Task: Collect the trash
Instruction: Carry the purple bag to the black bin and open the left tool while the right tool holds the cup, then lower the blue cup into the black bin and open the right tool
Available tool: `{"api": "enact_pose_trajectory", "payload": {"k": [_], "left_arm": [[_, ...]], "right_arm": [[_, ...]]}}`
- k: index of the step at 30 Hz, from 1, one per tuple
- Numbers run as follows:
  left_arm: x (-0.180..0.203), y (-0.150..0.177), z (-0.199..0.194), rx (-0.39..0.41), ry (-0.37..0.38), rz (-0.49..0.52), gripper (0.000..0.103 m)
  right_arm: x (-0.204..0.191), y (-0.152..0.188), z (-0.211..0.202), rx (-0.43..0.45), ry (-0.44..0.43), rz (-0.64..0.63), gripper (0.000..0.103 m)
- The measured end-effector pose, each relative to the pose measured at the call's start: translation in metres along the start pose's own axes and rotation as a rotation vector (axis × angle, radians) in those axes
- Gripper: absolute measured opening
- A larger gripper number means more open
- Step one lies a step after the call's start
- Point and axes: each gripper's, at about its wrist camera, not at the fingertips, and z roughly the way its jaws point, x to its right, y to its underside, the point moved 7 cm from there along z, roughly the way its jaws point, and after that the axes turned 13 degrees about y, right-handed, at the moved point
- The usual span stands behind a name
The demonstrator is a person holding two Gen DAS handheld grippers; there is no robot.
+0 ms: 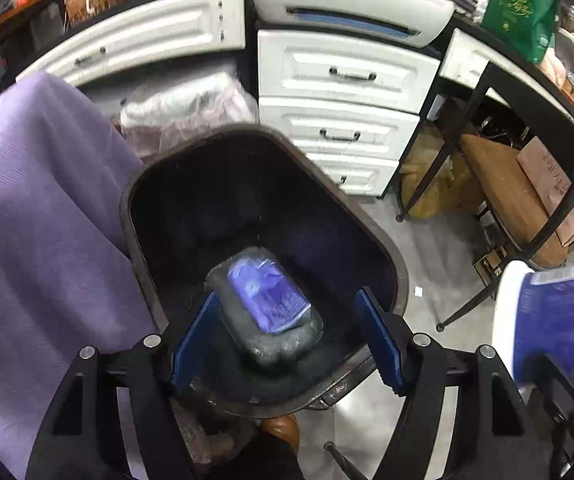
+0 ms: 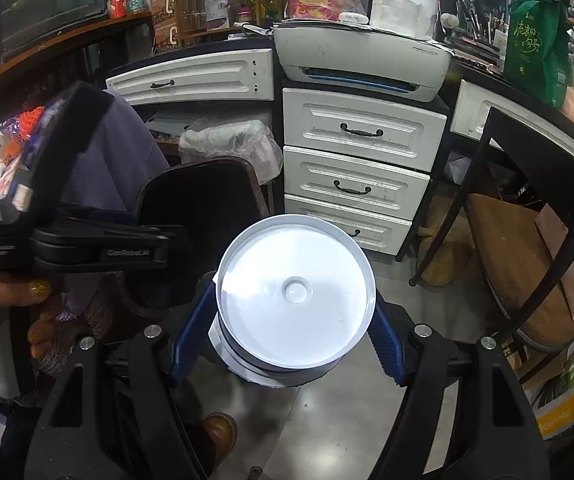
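Observation:
A dark trash bin [image 1: 383, 240] stands open below my left gripper [image 1: 287, 336]. A clear plastic tray with a purple wrapper [image 1: 265, 300] lies in the bin, between the blue pads but apart from them. The left gripper is open and empty over the bin's near rim. My right gripper [image 2: 287, 328] is shut on a white and blue round tub [image 2: 293, 292], its white bottom facing the camera. The tub also shows at the right edge of the left wrist view [image 1: 547, 316]. In the right wrist view the bin [image 2: 203, 200] is left of the tub, behind the left gripper body [image 2: 67, 236].
A white drawer unit [image 2: 359, 168] with a printer [image 2: 363, 60] on top stands behind the bin. A black metal chair [image 2: 527, 248] with boxes is at the right. Purple cloth [image 1: 39, 220] hangs to the left of the bin. A plastic-lined bin [image 2: 231, 140] sits behind.

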Motion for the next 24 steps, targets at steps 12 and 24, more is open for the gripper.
{"api": "enact_pose_trajectory", "payload": {"k": [12,24], "left_arm": [[0.024,-0.010,-0.130,0.304,-0.061,0.083,0.094],[-0.014,0.020,-0.193,0.368,-0.107,0.015,0.095]], "right_arm": [[-0.056,-0.022,0.036,-0.047,-0.101,-0.049,0.071],[-0.150,-0.034,0.116,-0.166,-0.122,-0.173,0.071]]}}
